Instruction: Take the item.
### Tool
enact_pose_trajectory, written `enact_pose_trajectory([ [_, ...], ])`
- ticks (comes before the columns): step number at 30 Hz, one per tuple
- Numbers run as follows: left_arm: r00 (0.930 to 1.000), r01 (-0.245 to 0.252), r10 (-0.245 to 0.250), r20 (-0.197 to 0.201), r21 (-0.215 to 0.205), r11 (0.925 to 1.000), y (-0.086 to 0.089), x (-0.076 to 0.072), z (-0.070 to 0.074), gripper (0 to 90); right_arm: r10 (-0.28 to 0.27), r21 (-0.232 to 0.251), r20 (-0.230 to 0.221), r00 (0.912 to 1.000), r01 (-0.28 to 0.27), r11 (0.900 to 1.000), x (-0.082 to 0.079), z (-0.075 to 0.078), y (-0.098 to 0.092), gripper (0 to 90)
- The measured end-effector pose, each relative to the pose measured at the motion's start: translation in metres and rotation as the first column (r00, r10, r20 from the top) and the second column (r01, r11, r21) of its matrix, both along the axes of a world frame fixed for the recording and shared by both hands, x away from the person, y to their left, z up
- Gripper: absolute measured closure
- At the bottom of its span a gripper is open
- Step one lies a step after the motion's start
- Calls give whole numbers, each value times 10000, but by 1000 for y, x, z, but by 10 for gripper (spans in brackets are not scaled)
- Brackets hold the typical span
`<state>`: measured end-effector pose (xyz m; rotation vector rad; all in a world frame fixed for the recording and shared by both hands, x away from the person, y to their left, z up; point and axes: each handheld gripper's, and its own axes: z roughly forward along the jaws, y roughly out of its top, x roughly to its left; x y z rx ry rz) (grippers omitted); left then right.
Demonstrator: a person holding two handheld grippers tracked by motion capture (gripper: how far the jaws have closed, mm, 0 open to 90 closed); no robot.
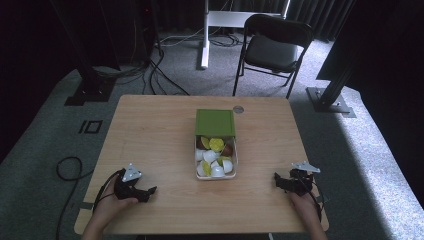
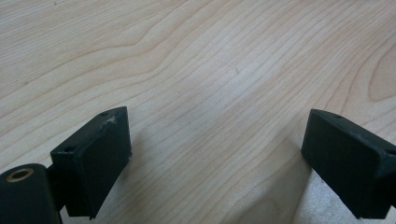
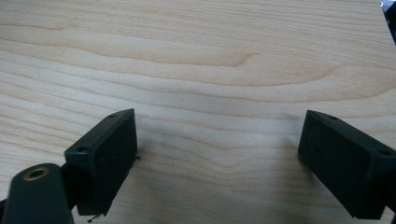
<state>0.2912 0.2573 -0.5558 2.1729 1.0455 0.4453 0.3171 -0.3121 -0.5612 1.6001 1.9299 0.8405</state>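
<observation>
Open box (image 1: 216, 159) of capsules midway between both spread claws (image 1: 148, 194) (image 1: 278, 181).

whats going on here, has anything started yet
A person sits at a light wooden table with a black two-jaw claw in each hand. The left claw and the right claw both rest near the table's near edge, jaws spread wide with bare wood between them. In the middle stands a small white box of white, yellow and brown capsules, its green square lid slid back so it partly covers the far end. Neither claw touches the box.
</observation>
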Motion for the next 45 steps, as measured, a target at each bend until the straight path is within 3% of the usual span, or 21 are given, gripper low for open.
enact_pose_trajectory([
  [10,10000,-38,38,19,-41,10000,-6,-1,2,96,-2,-1,-2,10000,2,10000,0,0,0,113],
  [26,9977,549,-538,412,-251,9982,-23,4,27,96,-1,2,-1,10000,1,10000,0,0,0,114],
  [39,9882,1241,-1181,973,-582,9906,-45,17,63,97,-15,13,-15,10000,15,10000,0,0,0,114],
  [45,9815,1539,-1478,1216,-424,9872,-55,20,77,97,-15,14,-15,10000,15,10000,0,0,0,114],
])
